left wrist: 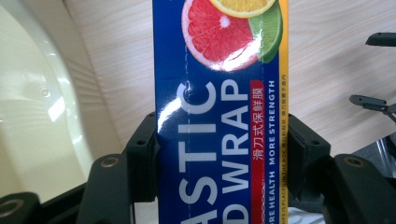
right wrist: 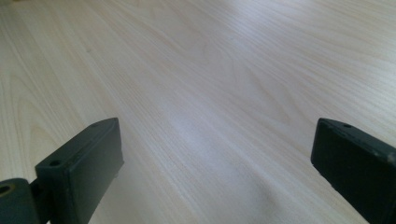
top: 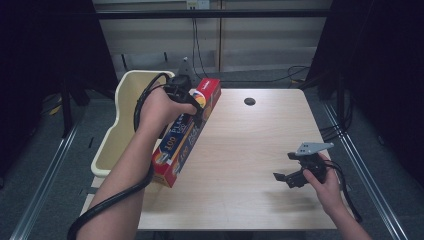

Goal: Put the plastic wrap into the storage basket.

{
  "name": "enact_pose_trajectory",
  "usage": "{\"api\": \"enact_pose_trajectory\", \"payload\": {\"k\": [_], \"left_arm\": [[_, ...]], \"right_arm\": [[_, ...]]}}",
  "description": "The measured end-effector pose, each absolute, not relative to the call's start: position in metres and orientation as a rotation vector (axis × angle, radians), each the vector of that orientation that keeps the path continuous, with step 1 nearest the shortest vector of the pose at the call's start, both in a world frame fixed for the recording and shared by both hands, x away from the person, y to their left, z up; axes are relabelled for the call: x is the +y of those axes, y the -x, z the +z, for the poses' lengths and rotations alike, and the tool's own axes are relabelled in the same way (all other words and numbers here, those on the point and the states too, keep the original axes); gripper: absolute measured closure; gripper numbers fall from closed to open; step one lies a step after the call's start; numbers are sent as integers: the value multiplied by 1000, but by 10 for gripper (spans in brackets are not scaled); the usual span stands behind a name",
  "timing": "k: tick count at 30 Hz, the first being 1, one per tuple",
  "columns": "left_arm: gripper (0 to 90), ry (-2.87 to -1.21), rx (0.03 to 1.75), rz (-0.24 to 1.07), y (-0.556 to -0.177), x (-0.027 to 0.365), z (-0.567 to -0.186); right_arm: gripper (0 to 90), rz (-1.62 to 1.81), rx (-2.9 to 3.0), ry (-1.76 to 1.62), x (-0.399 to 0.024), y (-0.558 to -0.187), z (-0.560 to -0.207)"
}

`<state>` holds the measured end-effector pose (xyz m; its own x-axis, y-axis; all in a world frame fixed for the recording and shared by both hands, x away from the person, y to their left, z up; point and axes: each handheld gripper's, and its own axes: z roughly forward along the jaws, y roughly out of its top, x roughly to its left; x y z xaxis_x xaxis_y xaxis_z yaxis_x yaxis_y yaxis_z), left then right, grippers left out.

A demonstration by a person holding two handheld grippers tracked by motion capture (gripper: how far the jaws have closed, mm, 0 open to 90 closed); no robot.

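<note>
Forearms come in from the bottom of the high view, and the left one reaches up the left side of the pale wooden table. Big cream plastic tub sits hard against the table's left edge, rim level with the top. Next in size, the plastic wrap box: long, blue and red, lying diagonally along the left part of the table, its far end near the back-left corner, its near end at the left edge. And the left gripper has it! In the left gripper view both black jaws press the box's long sides, citrus picture and "PLASTIC WRAP" lettering running up between them, tub curving off beside it. Over to the right gripper, low over the right part of the table, well apart from the box, grey plate on top. Its own view shows jaws spread wide with bare wood between them. Smallest of all, a dark round hole near the table's far edge.
</note>
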<state>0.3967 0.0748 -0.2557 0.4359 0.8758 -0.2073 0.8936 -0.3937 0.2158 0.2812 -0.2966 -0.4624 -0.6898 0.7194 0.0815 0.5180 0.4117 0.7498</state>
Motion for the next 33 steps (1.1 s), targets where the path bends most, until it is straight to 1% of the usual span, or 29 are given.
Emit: {"api": "enact_pose_trajectory", "payload": {"k": [14,22,27,32,33], "left_arm": [[408,-2361,1565,-77,-399,96,-241],[409,-2345,1601,-46,-399,110,-233],[409,-2328,1625,-62,-398,117,-229],[409,-2326,1633,-53,-399,126,-226],[409,-2302,1650,-32,-398,126,-226]], "right_arm": [[21,1146,2410,-1074,-296,-281,-462],[21,1143,2415,-1077,-295,-281,-463],[21,1142,2415,-1077,-296,-281,-463],[21,1141,2414,-1074,-295,-281,-463],[21,1140,2414,-1079,-295,-281,-463]]}}
